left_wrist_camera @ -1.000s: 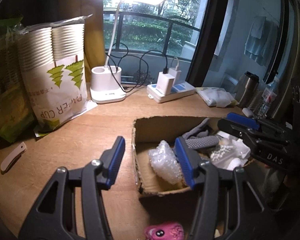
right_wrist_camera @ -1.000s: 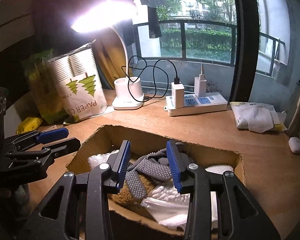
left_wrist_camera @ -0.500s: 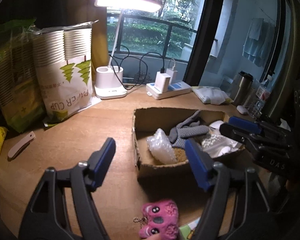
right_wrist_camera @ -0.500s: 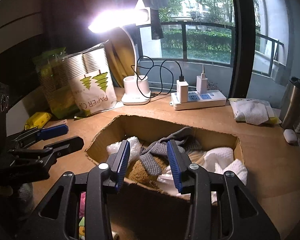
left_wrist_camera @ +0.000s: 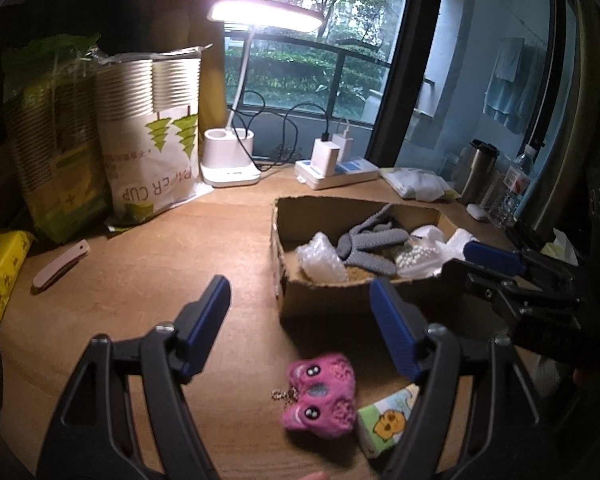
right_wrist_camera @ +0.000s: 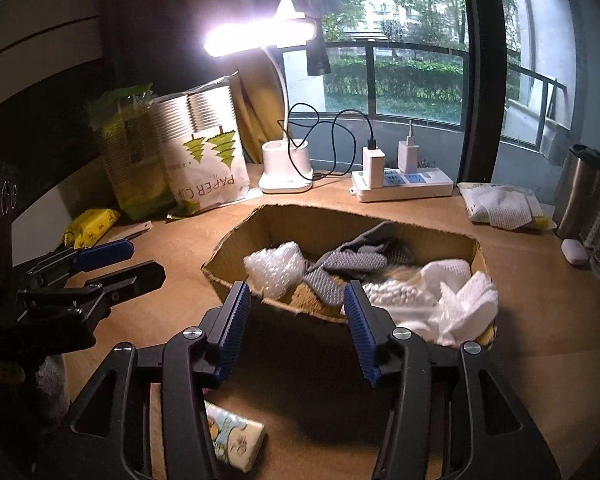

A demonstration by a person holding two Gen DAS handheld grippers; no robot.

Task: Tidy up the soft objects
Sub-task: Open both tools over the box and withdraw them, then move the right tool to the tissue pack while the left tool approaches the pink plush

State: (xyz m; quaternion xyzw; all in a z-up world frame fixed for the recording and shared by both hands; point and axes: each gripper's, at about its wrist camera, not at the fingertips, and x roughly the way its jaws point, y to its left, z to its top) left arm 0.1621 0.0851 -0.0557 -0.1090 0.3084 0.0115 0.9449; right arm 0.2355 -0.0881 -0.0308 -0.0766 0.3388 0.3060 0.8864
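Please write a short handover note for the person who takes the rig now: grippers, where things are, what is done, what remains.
Left gripper: jaws open, empty. Right gripper: jaws opening, nothing between them.
Cardboard box already holds bubble wrap, grey gloves, white cloth and a bead bag.
Left to do: pink plush and tissue pack lie on the table before the box.

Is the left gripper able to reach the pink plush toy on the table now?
Probably yes. The left gripper is open and empty, and the pink plush toy lies uncovered on the table just below its fingertips, outside the cardboard box.
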